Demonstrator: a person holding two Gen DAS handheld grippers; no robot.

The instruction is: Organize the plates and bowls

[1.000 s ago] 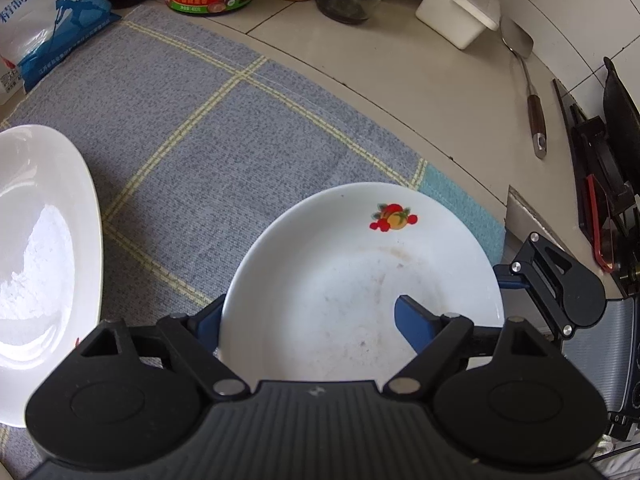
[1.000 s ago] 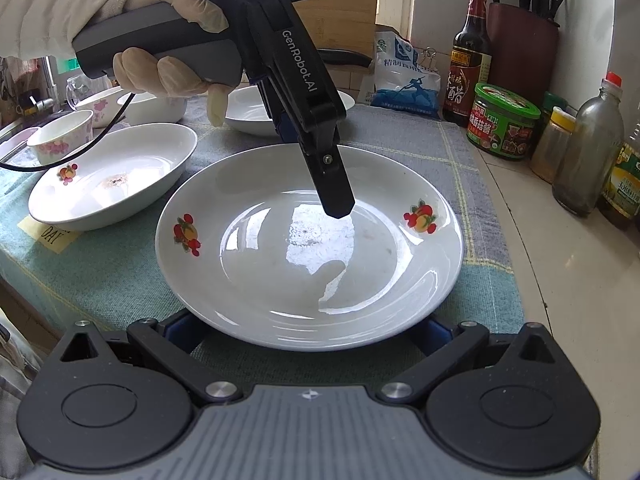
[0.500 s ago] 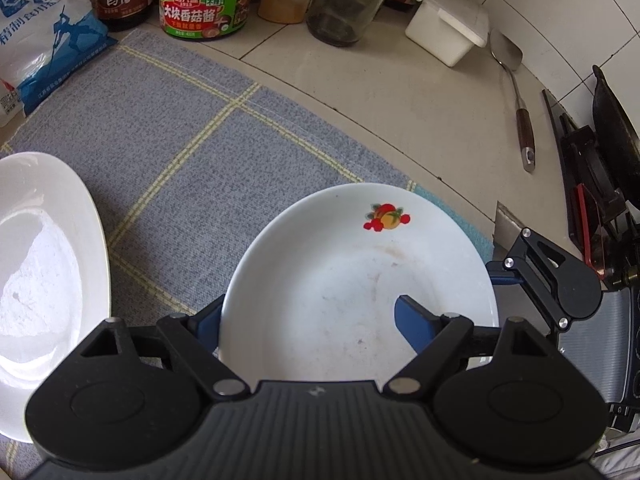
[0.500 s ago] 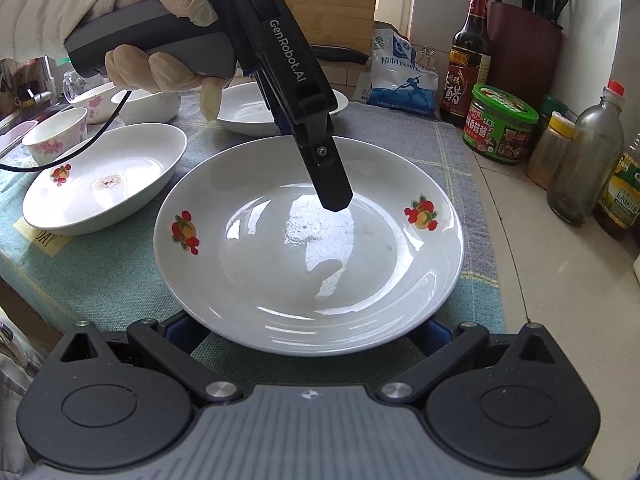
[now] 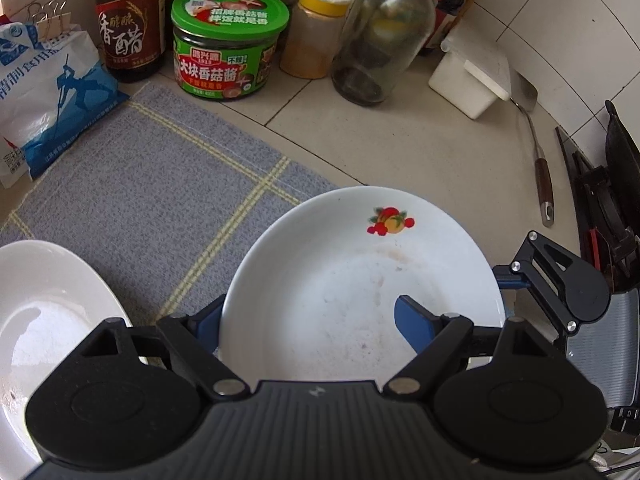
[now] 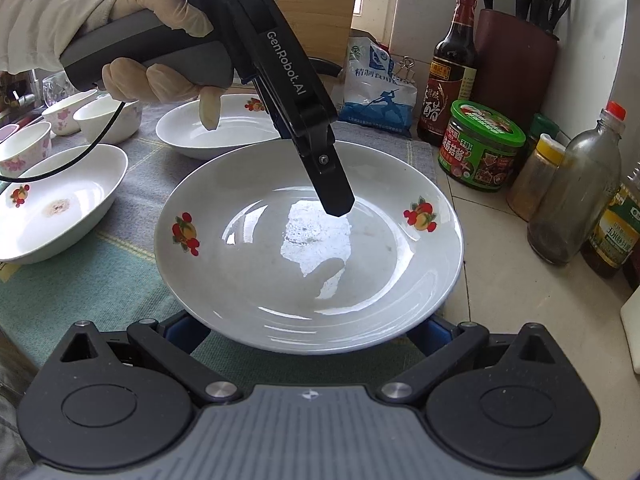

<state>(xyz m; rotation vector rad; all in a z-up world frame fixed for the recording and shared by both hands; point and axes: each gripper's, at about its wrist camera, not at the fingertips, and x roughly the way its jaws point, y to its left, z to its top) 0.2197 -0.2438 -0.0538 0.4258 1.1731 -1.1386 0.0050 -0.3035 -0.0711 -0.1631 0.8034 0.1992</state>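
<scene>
Plate (image 6: 280, 272), round, shallow, glossy white ceramic with two red-and-orange fruit decals on its rim, sits between both tools over the right edge of the mat (image 6: 100, 288), apparently raised just off it. The left gripper (image 5: 308, 312) pinches its far wall, with one blue-padded finger lying inside the dish and the other outside, under the rim. The right gripper (image 6: 308, 330) has its fingers spread wide beneath the near rim, one on each side. Their tips are hidden, so I cannot tell whether they grip or only support it. A gloved hand (image 6: 160, 40) holds the left tool's grey handle.

The mat is woven grey-blue cloth with thin yellow lines, turning teal near the front. On it are two more fruit-printed dishes (image 6: 60, 216), and beyond them three small bowls (image 6: 108, 120), two with pink flowers. To the right is beige tiled counter (image 6: 500, 280) with one green-lidded jar (image 6: 480, 148).
</scene>
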